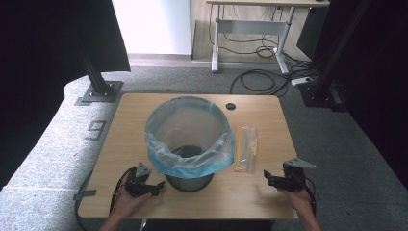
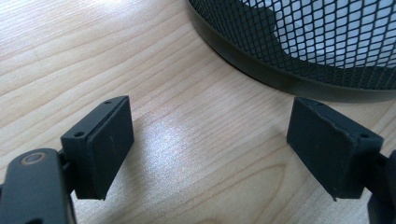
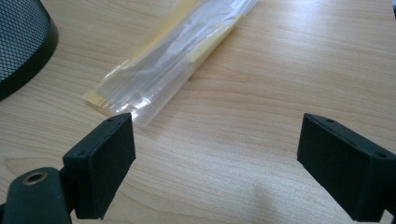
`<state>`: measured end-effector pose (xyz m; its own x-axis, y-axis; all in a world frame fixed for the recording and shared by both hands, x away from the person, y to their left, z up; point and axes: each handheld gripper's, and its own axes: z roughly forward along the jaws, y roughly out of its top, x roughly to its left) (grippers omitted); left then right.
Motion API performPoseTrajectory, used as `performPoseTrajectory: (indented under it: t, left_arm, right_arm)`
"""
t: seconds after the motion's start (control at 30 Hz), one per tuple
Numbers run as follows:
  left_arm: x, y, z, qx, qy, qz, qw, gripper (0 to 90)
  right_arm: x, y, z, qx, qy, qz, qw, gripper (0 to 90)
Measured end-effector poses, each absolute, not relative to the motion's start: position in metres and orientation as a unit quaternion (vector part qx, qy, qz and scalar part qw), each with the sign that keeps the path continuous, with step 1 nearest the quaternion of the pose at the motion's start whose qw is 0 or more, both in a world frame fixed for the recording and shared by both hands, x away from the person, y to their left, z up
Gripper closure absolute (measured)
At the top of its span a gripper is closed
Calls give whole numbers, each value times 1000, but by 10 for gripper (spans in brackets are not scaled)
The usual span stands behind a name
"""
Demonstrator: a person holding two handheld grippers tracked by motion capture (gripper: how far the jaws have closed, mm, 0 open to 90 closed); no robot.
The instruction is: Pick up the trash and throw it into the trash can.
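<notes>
The long, flat, clear plastic packet with yellow edges (image 1: 246, 148) lies at twelve o'clock from the right gripper (image 1: 272, 179) — jaws wide apart, holding nothing.

Only readable mark: a dark numeral 9 (image 1: 96, 130) on the grey padded surface (image 1: 57, 144) left of the light wooden table (image 1: 250, 192).

Black tongs (image 1: 159, 186), square pads (image 2: 109, 144), grey three-cornered plates, trailing cables.

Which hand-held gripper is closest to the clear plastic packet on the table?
The right hand-held gripper: the clear packet lies just ahead of it, while the left hand-held gripper sits beyond the mesh bin.
</notes>
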<state>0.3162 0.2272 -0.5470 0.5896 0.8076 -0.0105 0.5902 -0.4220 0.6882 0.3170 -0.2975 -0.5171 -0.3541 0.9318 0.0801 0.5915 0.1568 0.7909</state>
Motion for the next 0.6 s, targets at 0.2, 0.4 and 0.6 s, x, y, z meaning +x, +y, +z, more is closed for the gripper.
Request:
performPoseTrajectory:
  t: [0.2, 0.4, 0.6]
  left_arm:
    - [316, 227, -547, 826, 425, 164, 332, 146]
    - [316, 227, -547, 826, 425, 164, 332, 145]
    - [316, 227, -547, 826, 424, 164, 332, 145]
  right_arm:
    - [319, -301, -518, 529, 726, 379, 224, 114]
    - [320, -300, -517, 526, 725, 382, 227, 117]
    - [322, -296, -518, 520, 731, 379, 228, 122]
